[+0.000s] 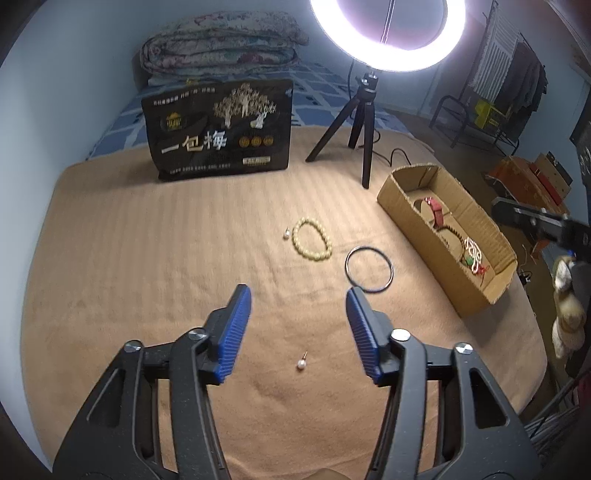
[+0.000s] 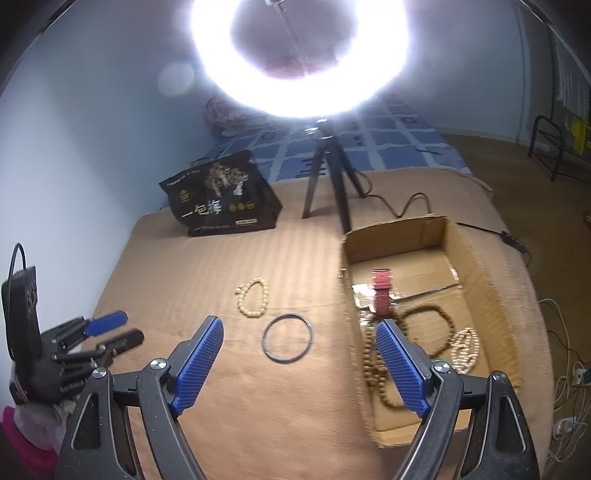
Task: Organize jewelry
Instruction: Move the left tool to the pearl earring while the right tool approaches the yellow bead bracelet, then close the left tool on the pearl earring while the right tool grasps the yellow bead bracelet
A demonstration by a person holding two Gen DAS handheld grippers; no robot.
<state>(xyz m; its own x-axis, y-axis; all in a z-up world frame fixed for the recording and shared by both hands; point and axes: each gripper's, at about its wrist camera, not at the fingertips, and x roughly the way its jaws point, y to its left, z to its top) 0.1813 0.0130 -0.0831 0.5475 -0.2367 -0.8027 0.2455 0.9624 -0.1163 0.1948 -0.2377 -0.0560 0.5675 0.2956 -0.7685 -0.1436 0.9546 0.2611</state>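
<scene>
Left hand-held gripper (image 1: 298,291) and right hand-held gripper (image 2: 300,325) tilt downward, jaws apart, empty.

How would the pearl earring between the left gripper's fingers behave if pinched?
The pearl earring looks tiny and round, so it would probably roll or squirt from the ribbed pads. Its thin post might bend. The soft blanket may let it sink, hampering a pinch.

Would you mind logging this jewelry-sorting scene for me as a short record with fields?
surface: tan blanket
container: cardboard box, open top
in box: red band, brown bead strand, pale bead strand
still on blanket: yellow bead bracelet, dark ring bangle, pearl earring, second pearl earring beside the bracelet
left gripper: open, empty, above the near earring
right gripper: open, empty
background: black snack bag, ring light on tripod
</scene>
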